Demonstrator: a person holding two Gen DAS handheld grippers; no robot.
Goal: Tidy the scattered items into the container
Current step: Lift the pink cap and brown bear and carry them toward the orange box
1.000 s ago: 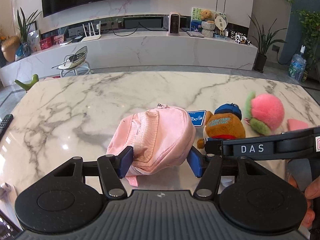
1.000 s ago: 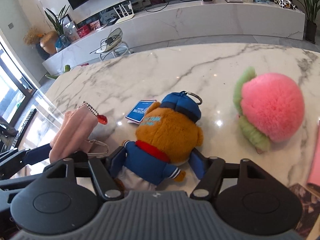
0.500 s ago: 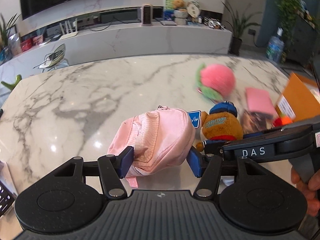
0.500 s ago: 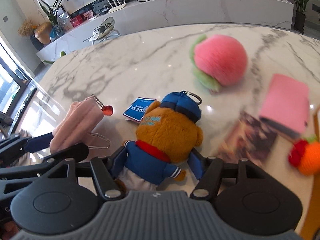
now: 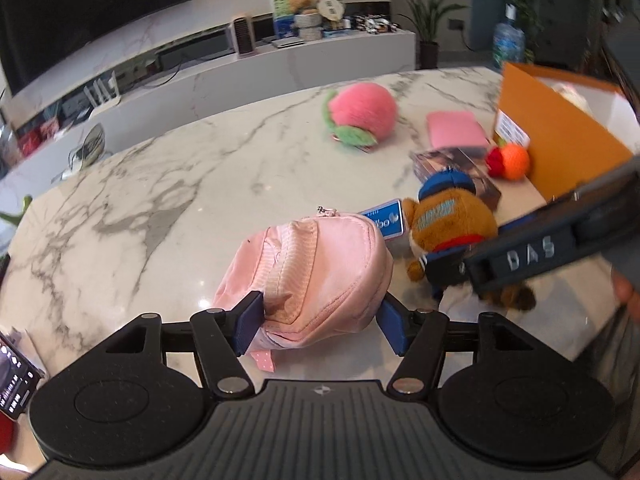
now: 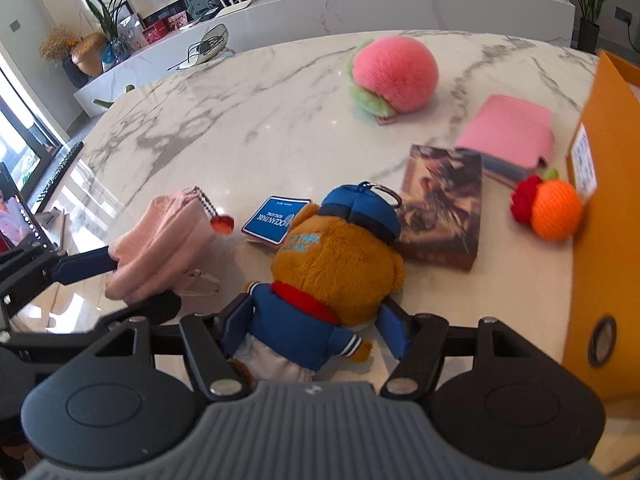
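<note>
Both loads have swung toward the tall orange cardboard box (image 6: 600,216), now just ahead and right of my right gripper (image 6: 316,328), which pinches the brown plush bear in blue jacket (image 6: 336,264). My left gripper (image 5: 320,316), jaws opening, has the soft pink fabric pouch (image 5: 316,272) between its pads, seemingly still touching. Drop-off looks close.

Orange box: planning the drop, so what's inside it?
The orange box shows a white inner wall and something pale near its top edge; the near wall hides the rest of the interior.
</note>
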